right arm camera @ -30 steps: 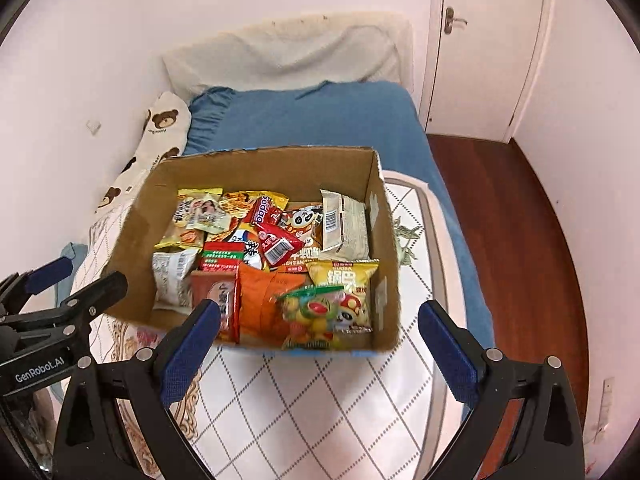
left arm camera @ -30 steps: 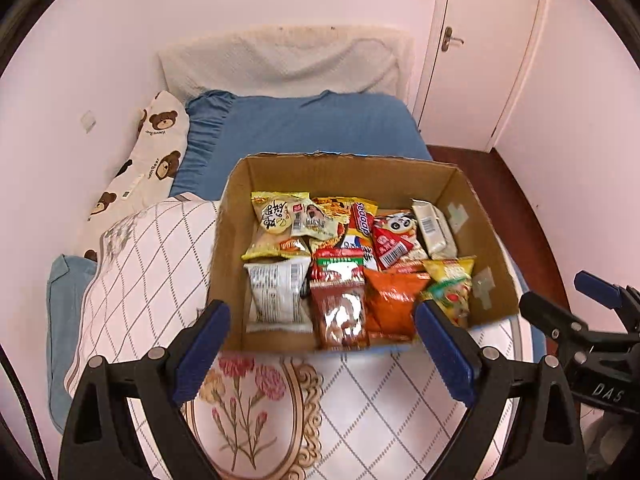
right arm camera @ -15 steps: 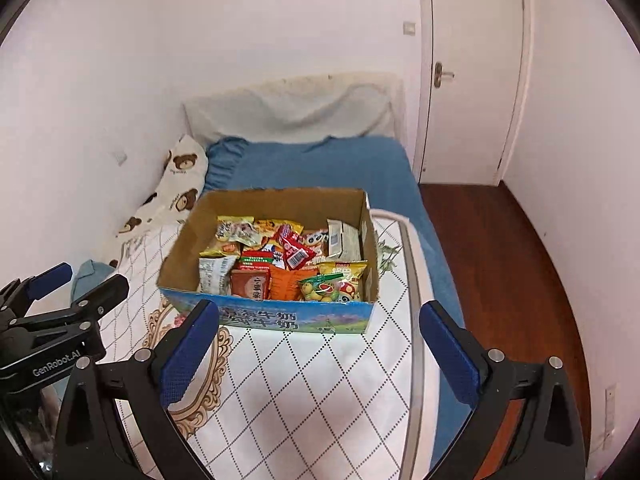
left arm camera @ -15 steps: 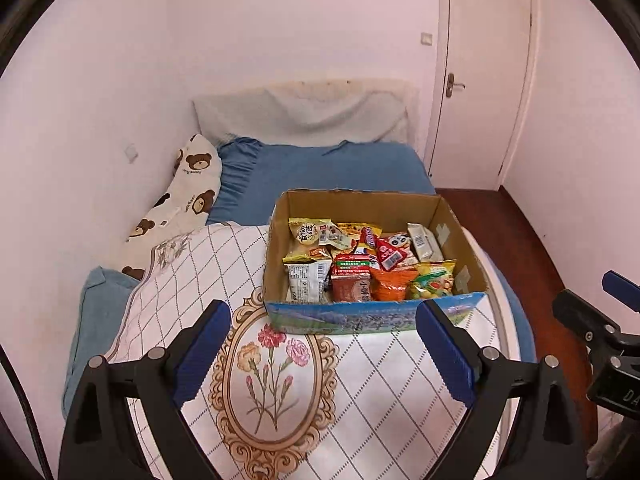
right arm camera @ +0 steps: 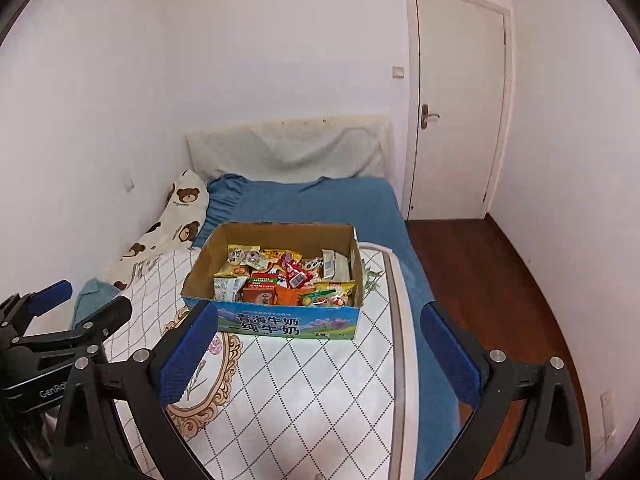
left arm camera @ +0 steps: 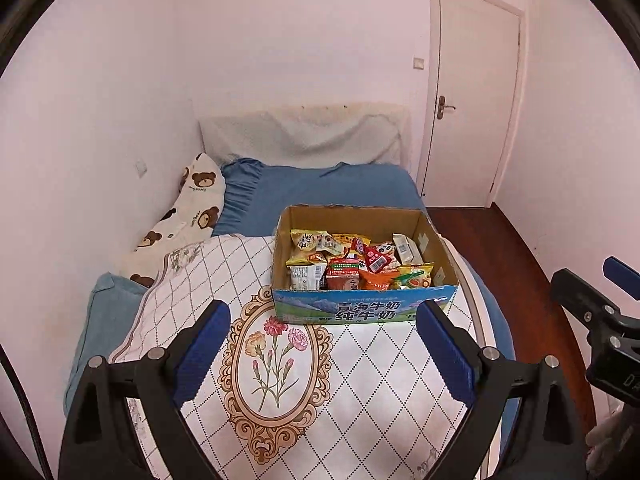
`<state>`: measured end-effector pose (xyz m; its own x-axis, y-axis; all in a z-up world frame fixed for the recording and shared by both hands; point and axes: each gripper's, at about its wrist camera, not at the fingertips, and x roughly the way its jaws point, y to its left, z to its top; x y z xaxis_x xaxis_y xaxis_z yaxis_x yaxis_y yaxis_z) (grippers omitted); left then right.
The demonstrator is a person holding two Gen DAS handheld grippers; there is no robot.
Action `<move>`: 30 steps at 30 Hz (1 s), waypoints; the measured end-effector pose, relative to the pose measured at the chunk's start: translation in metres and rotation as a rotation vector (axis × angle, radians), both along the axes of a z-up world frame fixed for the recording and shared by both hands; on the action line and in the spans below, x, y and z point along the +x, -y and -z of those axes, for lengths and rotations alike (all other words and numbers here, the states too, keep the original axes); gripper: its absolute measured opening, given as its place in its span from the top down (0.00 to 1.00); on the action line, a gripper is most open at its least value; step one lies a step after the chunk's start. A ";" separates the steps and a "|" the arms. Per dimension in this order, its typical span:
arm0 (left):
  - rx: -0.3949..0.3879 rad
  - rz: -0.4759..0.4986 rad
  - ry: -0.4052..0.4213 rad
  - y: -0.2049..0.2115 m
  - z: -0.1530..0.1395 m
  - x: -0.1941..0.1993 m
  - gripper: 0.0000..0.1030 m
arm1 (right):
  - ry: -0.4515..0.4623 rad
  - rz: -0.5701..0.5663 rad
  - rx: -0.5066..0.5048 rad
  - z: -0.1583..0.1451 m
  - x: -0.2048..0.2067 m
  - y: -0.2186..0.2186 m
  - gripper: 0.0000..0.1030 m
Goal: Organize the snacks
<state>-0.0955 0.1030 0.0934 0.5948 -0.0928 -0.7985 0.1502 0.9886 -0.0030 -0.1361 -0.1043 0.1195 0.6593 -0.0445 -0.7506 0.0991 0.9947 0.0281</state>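
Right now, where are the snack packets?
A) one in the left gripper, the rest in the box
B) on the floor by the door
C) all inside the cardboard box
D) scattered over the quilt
C: the snack packets all sit inside the cardboard box on the quilt, and both the left gripper and right gripper are open with nothing between their fingers.

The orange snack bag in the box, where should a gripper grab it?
Probably the top edge of the orange snack bag, coming down from above. It stands upright at the cardboard box's near wall, packed between neighbouring packets, so only its top is free.
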 end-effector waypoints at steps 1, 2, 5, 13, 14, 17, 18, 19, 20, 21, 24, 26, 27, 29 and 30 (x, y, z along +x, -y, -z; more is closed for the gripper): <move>0.002 0.000 0.004 0.000 -0.001 -0.002 0.00 | 0.002 -0.001 0.001 -0.002 -0.002 -0.001 0.00; 0.003 -0.002 0.009 0.000 -0.003 -0.003 0.00 | 0.004 -0.002 0.002 -0.003 -0.003 -0.001 0.00; 0.000 -0.006 0.018 -0.001 -0.004 -0.004 0.00 | 0.007 -0.007 -0.007 -0.005 -0.005 -0.003 0.00; -0.031 -0.019 -0.020 -0.003 0.010 0.013 0.00 | -0.013 0.013 -0.006 0.006 0.003 0.001 0.00; -0.029 -0.023 -0.021 -0.003 0.012 0.013 0.00 | -0.020 0.015 -0.002 0.009 0.006 0.002 0.00; -0.018 -0.030 -0.022 -0.001 0.019 0.023 0.00 | -0.038 0.022 -0.004 0.020 0.016 0.003 0.00; -0.013 -0.032 -0.024 0.000 0.022 0.028 0.00 | -0.044 0.024 -0.004 0.024 0.020 0.004 0.00; -0.012 -0.032 -0.023 0.000 0.024 0.031 0.00 | -0.049 0.026 -0.004 0.028 0.024 0.004 0.00; -0.005 -0.036 -0.022 0.001 0.027 0.034 0.00 | -0.053 0.028 -0.009 0.034 0.030 0.004 0.00; 0.004 -0.041 -0.023 0.002 0.030 0.038 0.00 | -0.056 0.032 -0.014 0.037 0.033 0.004 0.00; 0.020 -0.052 -0.031 0.003 0.041 0.054 0.00 | -0.063 0.046 -0.021 0.050 0.047 0.007 0.00; 0.027 -0.059 -0.035 0.003 0.048 0.061 0.00 | -0.070 0.053 -0.024 0.058 0.058 0.008 0.00; 0.033 -0.061 -0.042 0.003 0.051 0.065 0.00 | -0.073 0.058 -0.027 0.062 0.061 0.009 0.00; 0.035 -0.058 -0.055 0.005 0.059 0.073 0.00 | -0.082 0.063 -0.025 0.070 0.071 0.010 0.00; 0.041 -0.058 -0.063 0.005 0.063 0.076 0.00 | -0.083 0.067 -0.025 0.073 0.074 0.011 0.00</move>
<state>-0.0195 0.0977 0.0306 0.5468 -0.0260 -0.8369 0.0931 0.9952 0.0299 -0.0620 -0.1152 0.0464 0.5896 -0.1056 -0.8008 0.1666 0.9860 -0.0074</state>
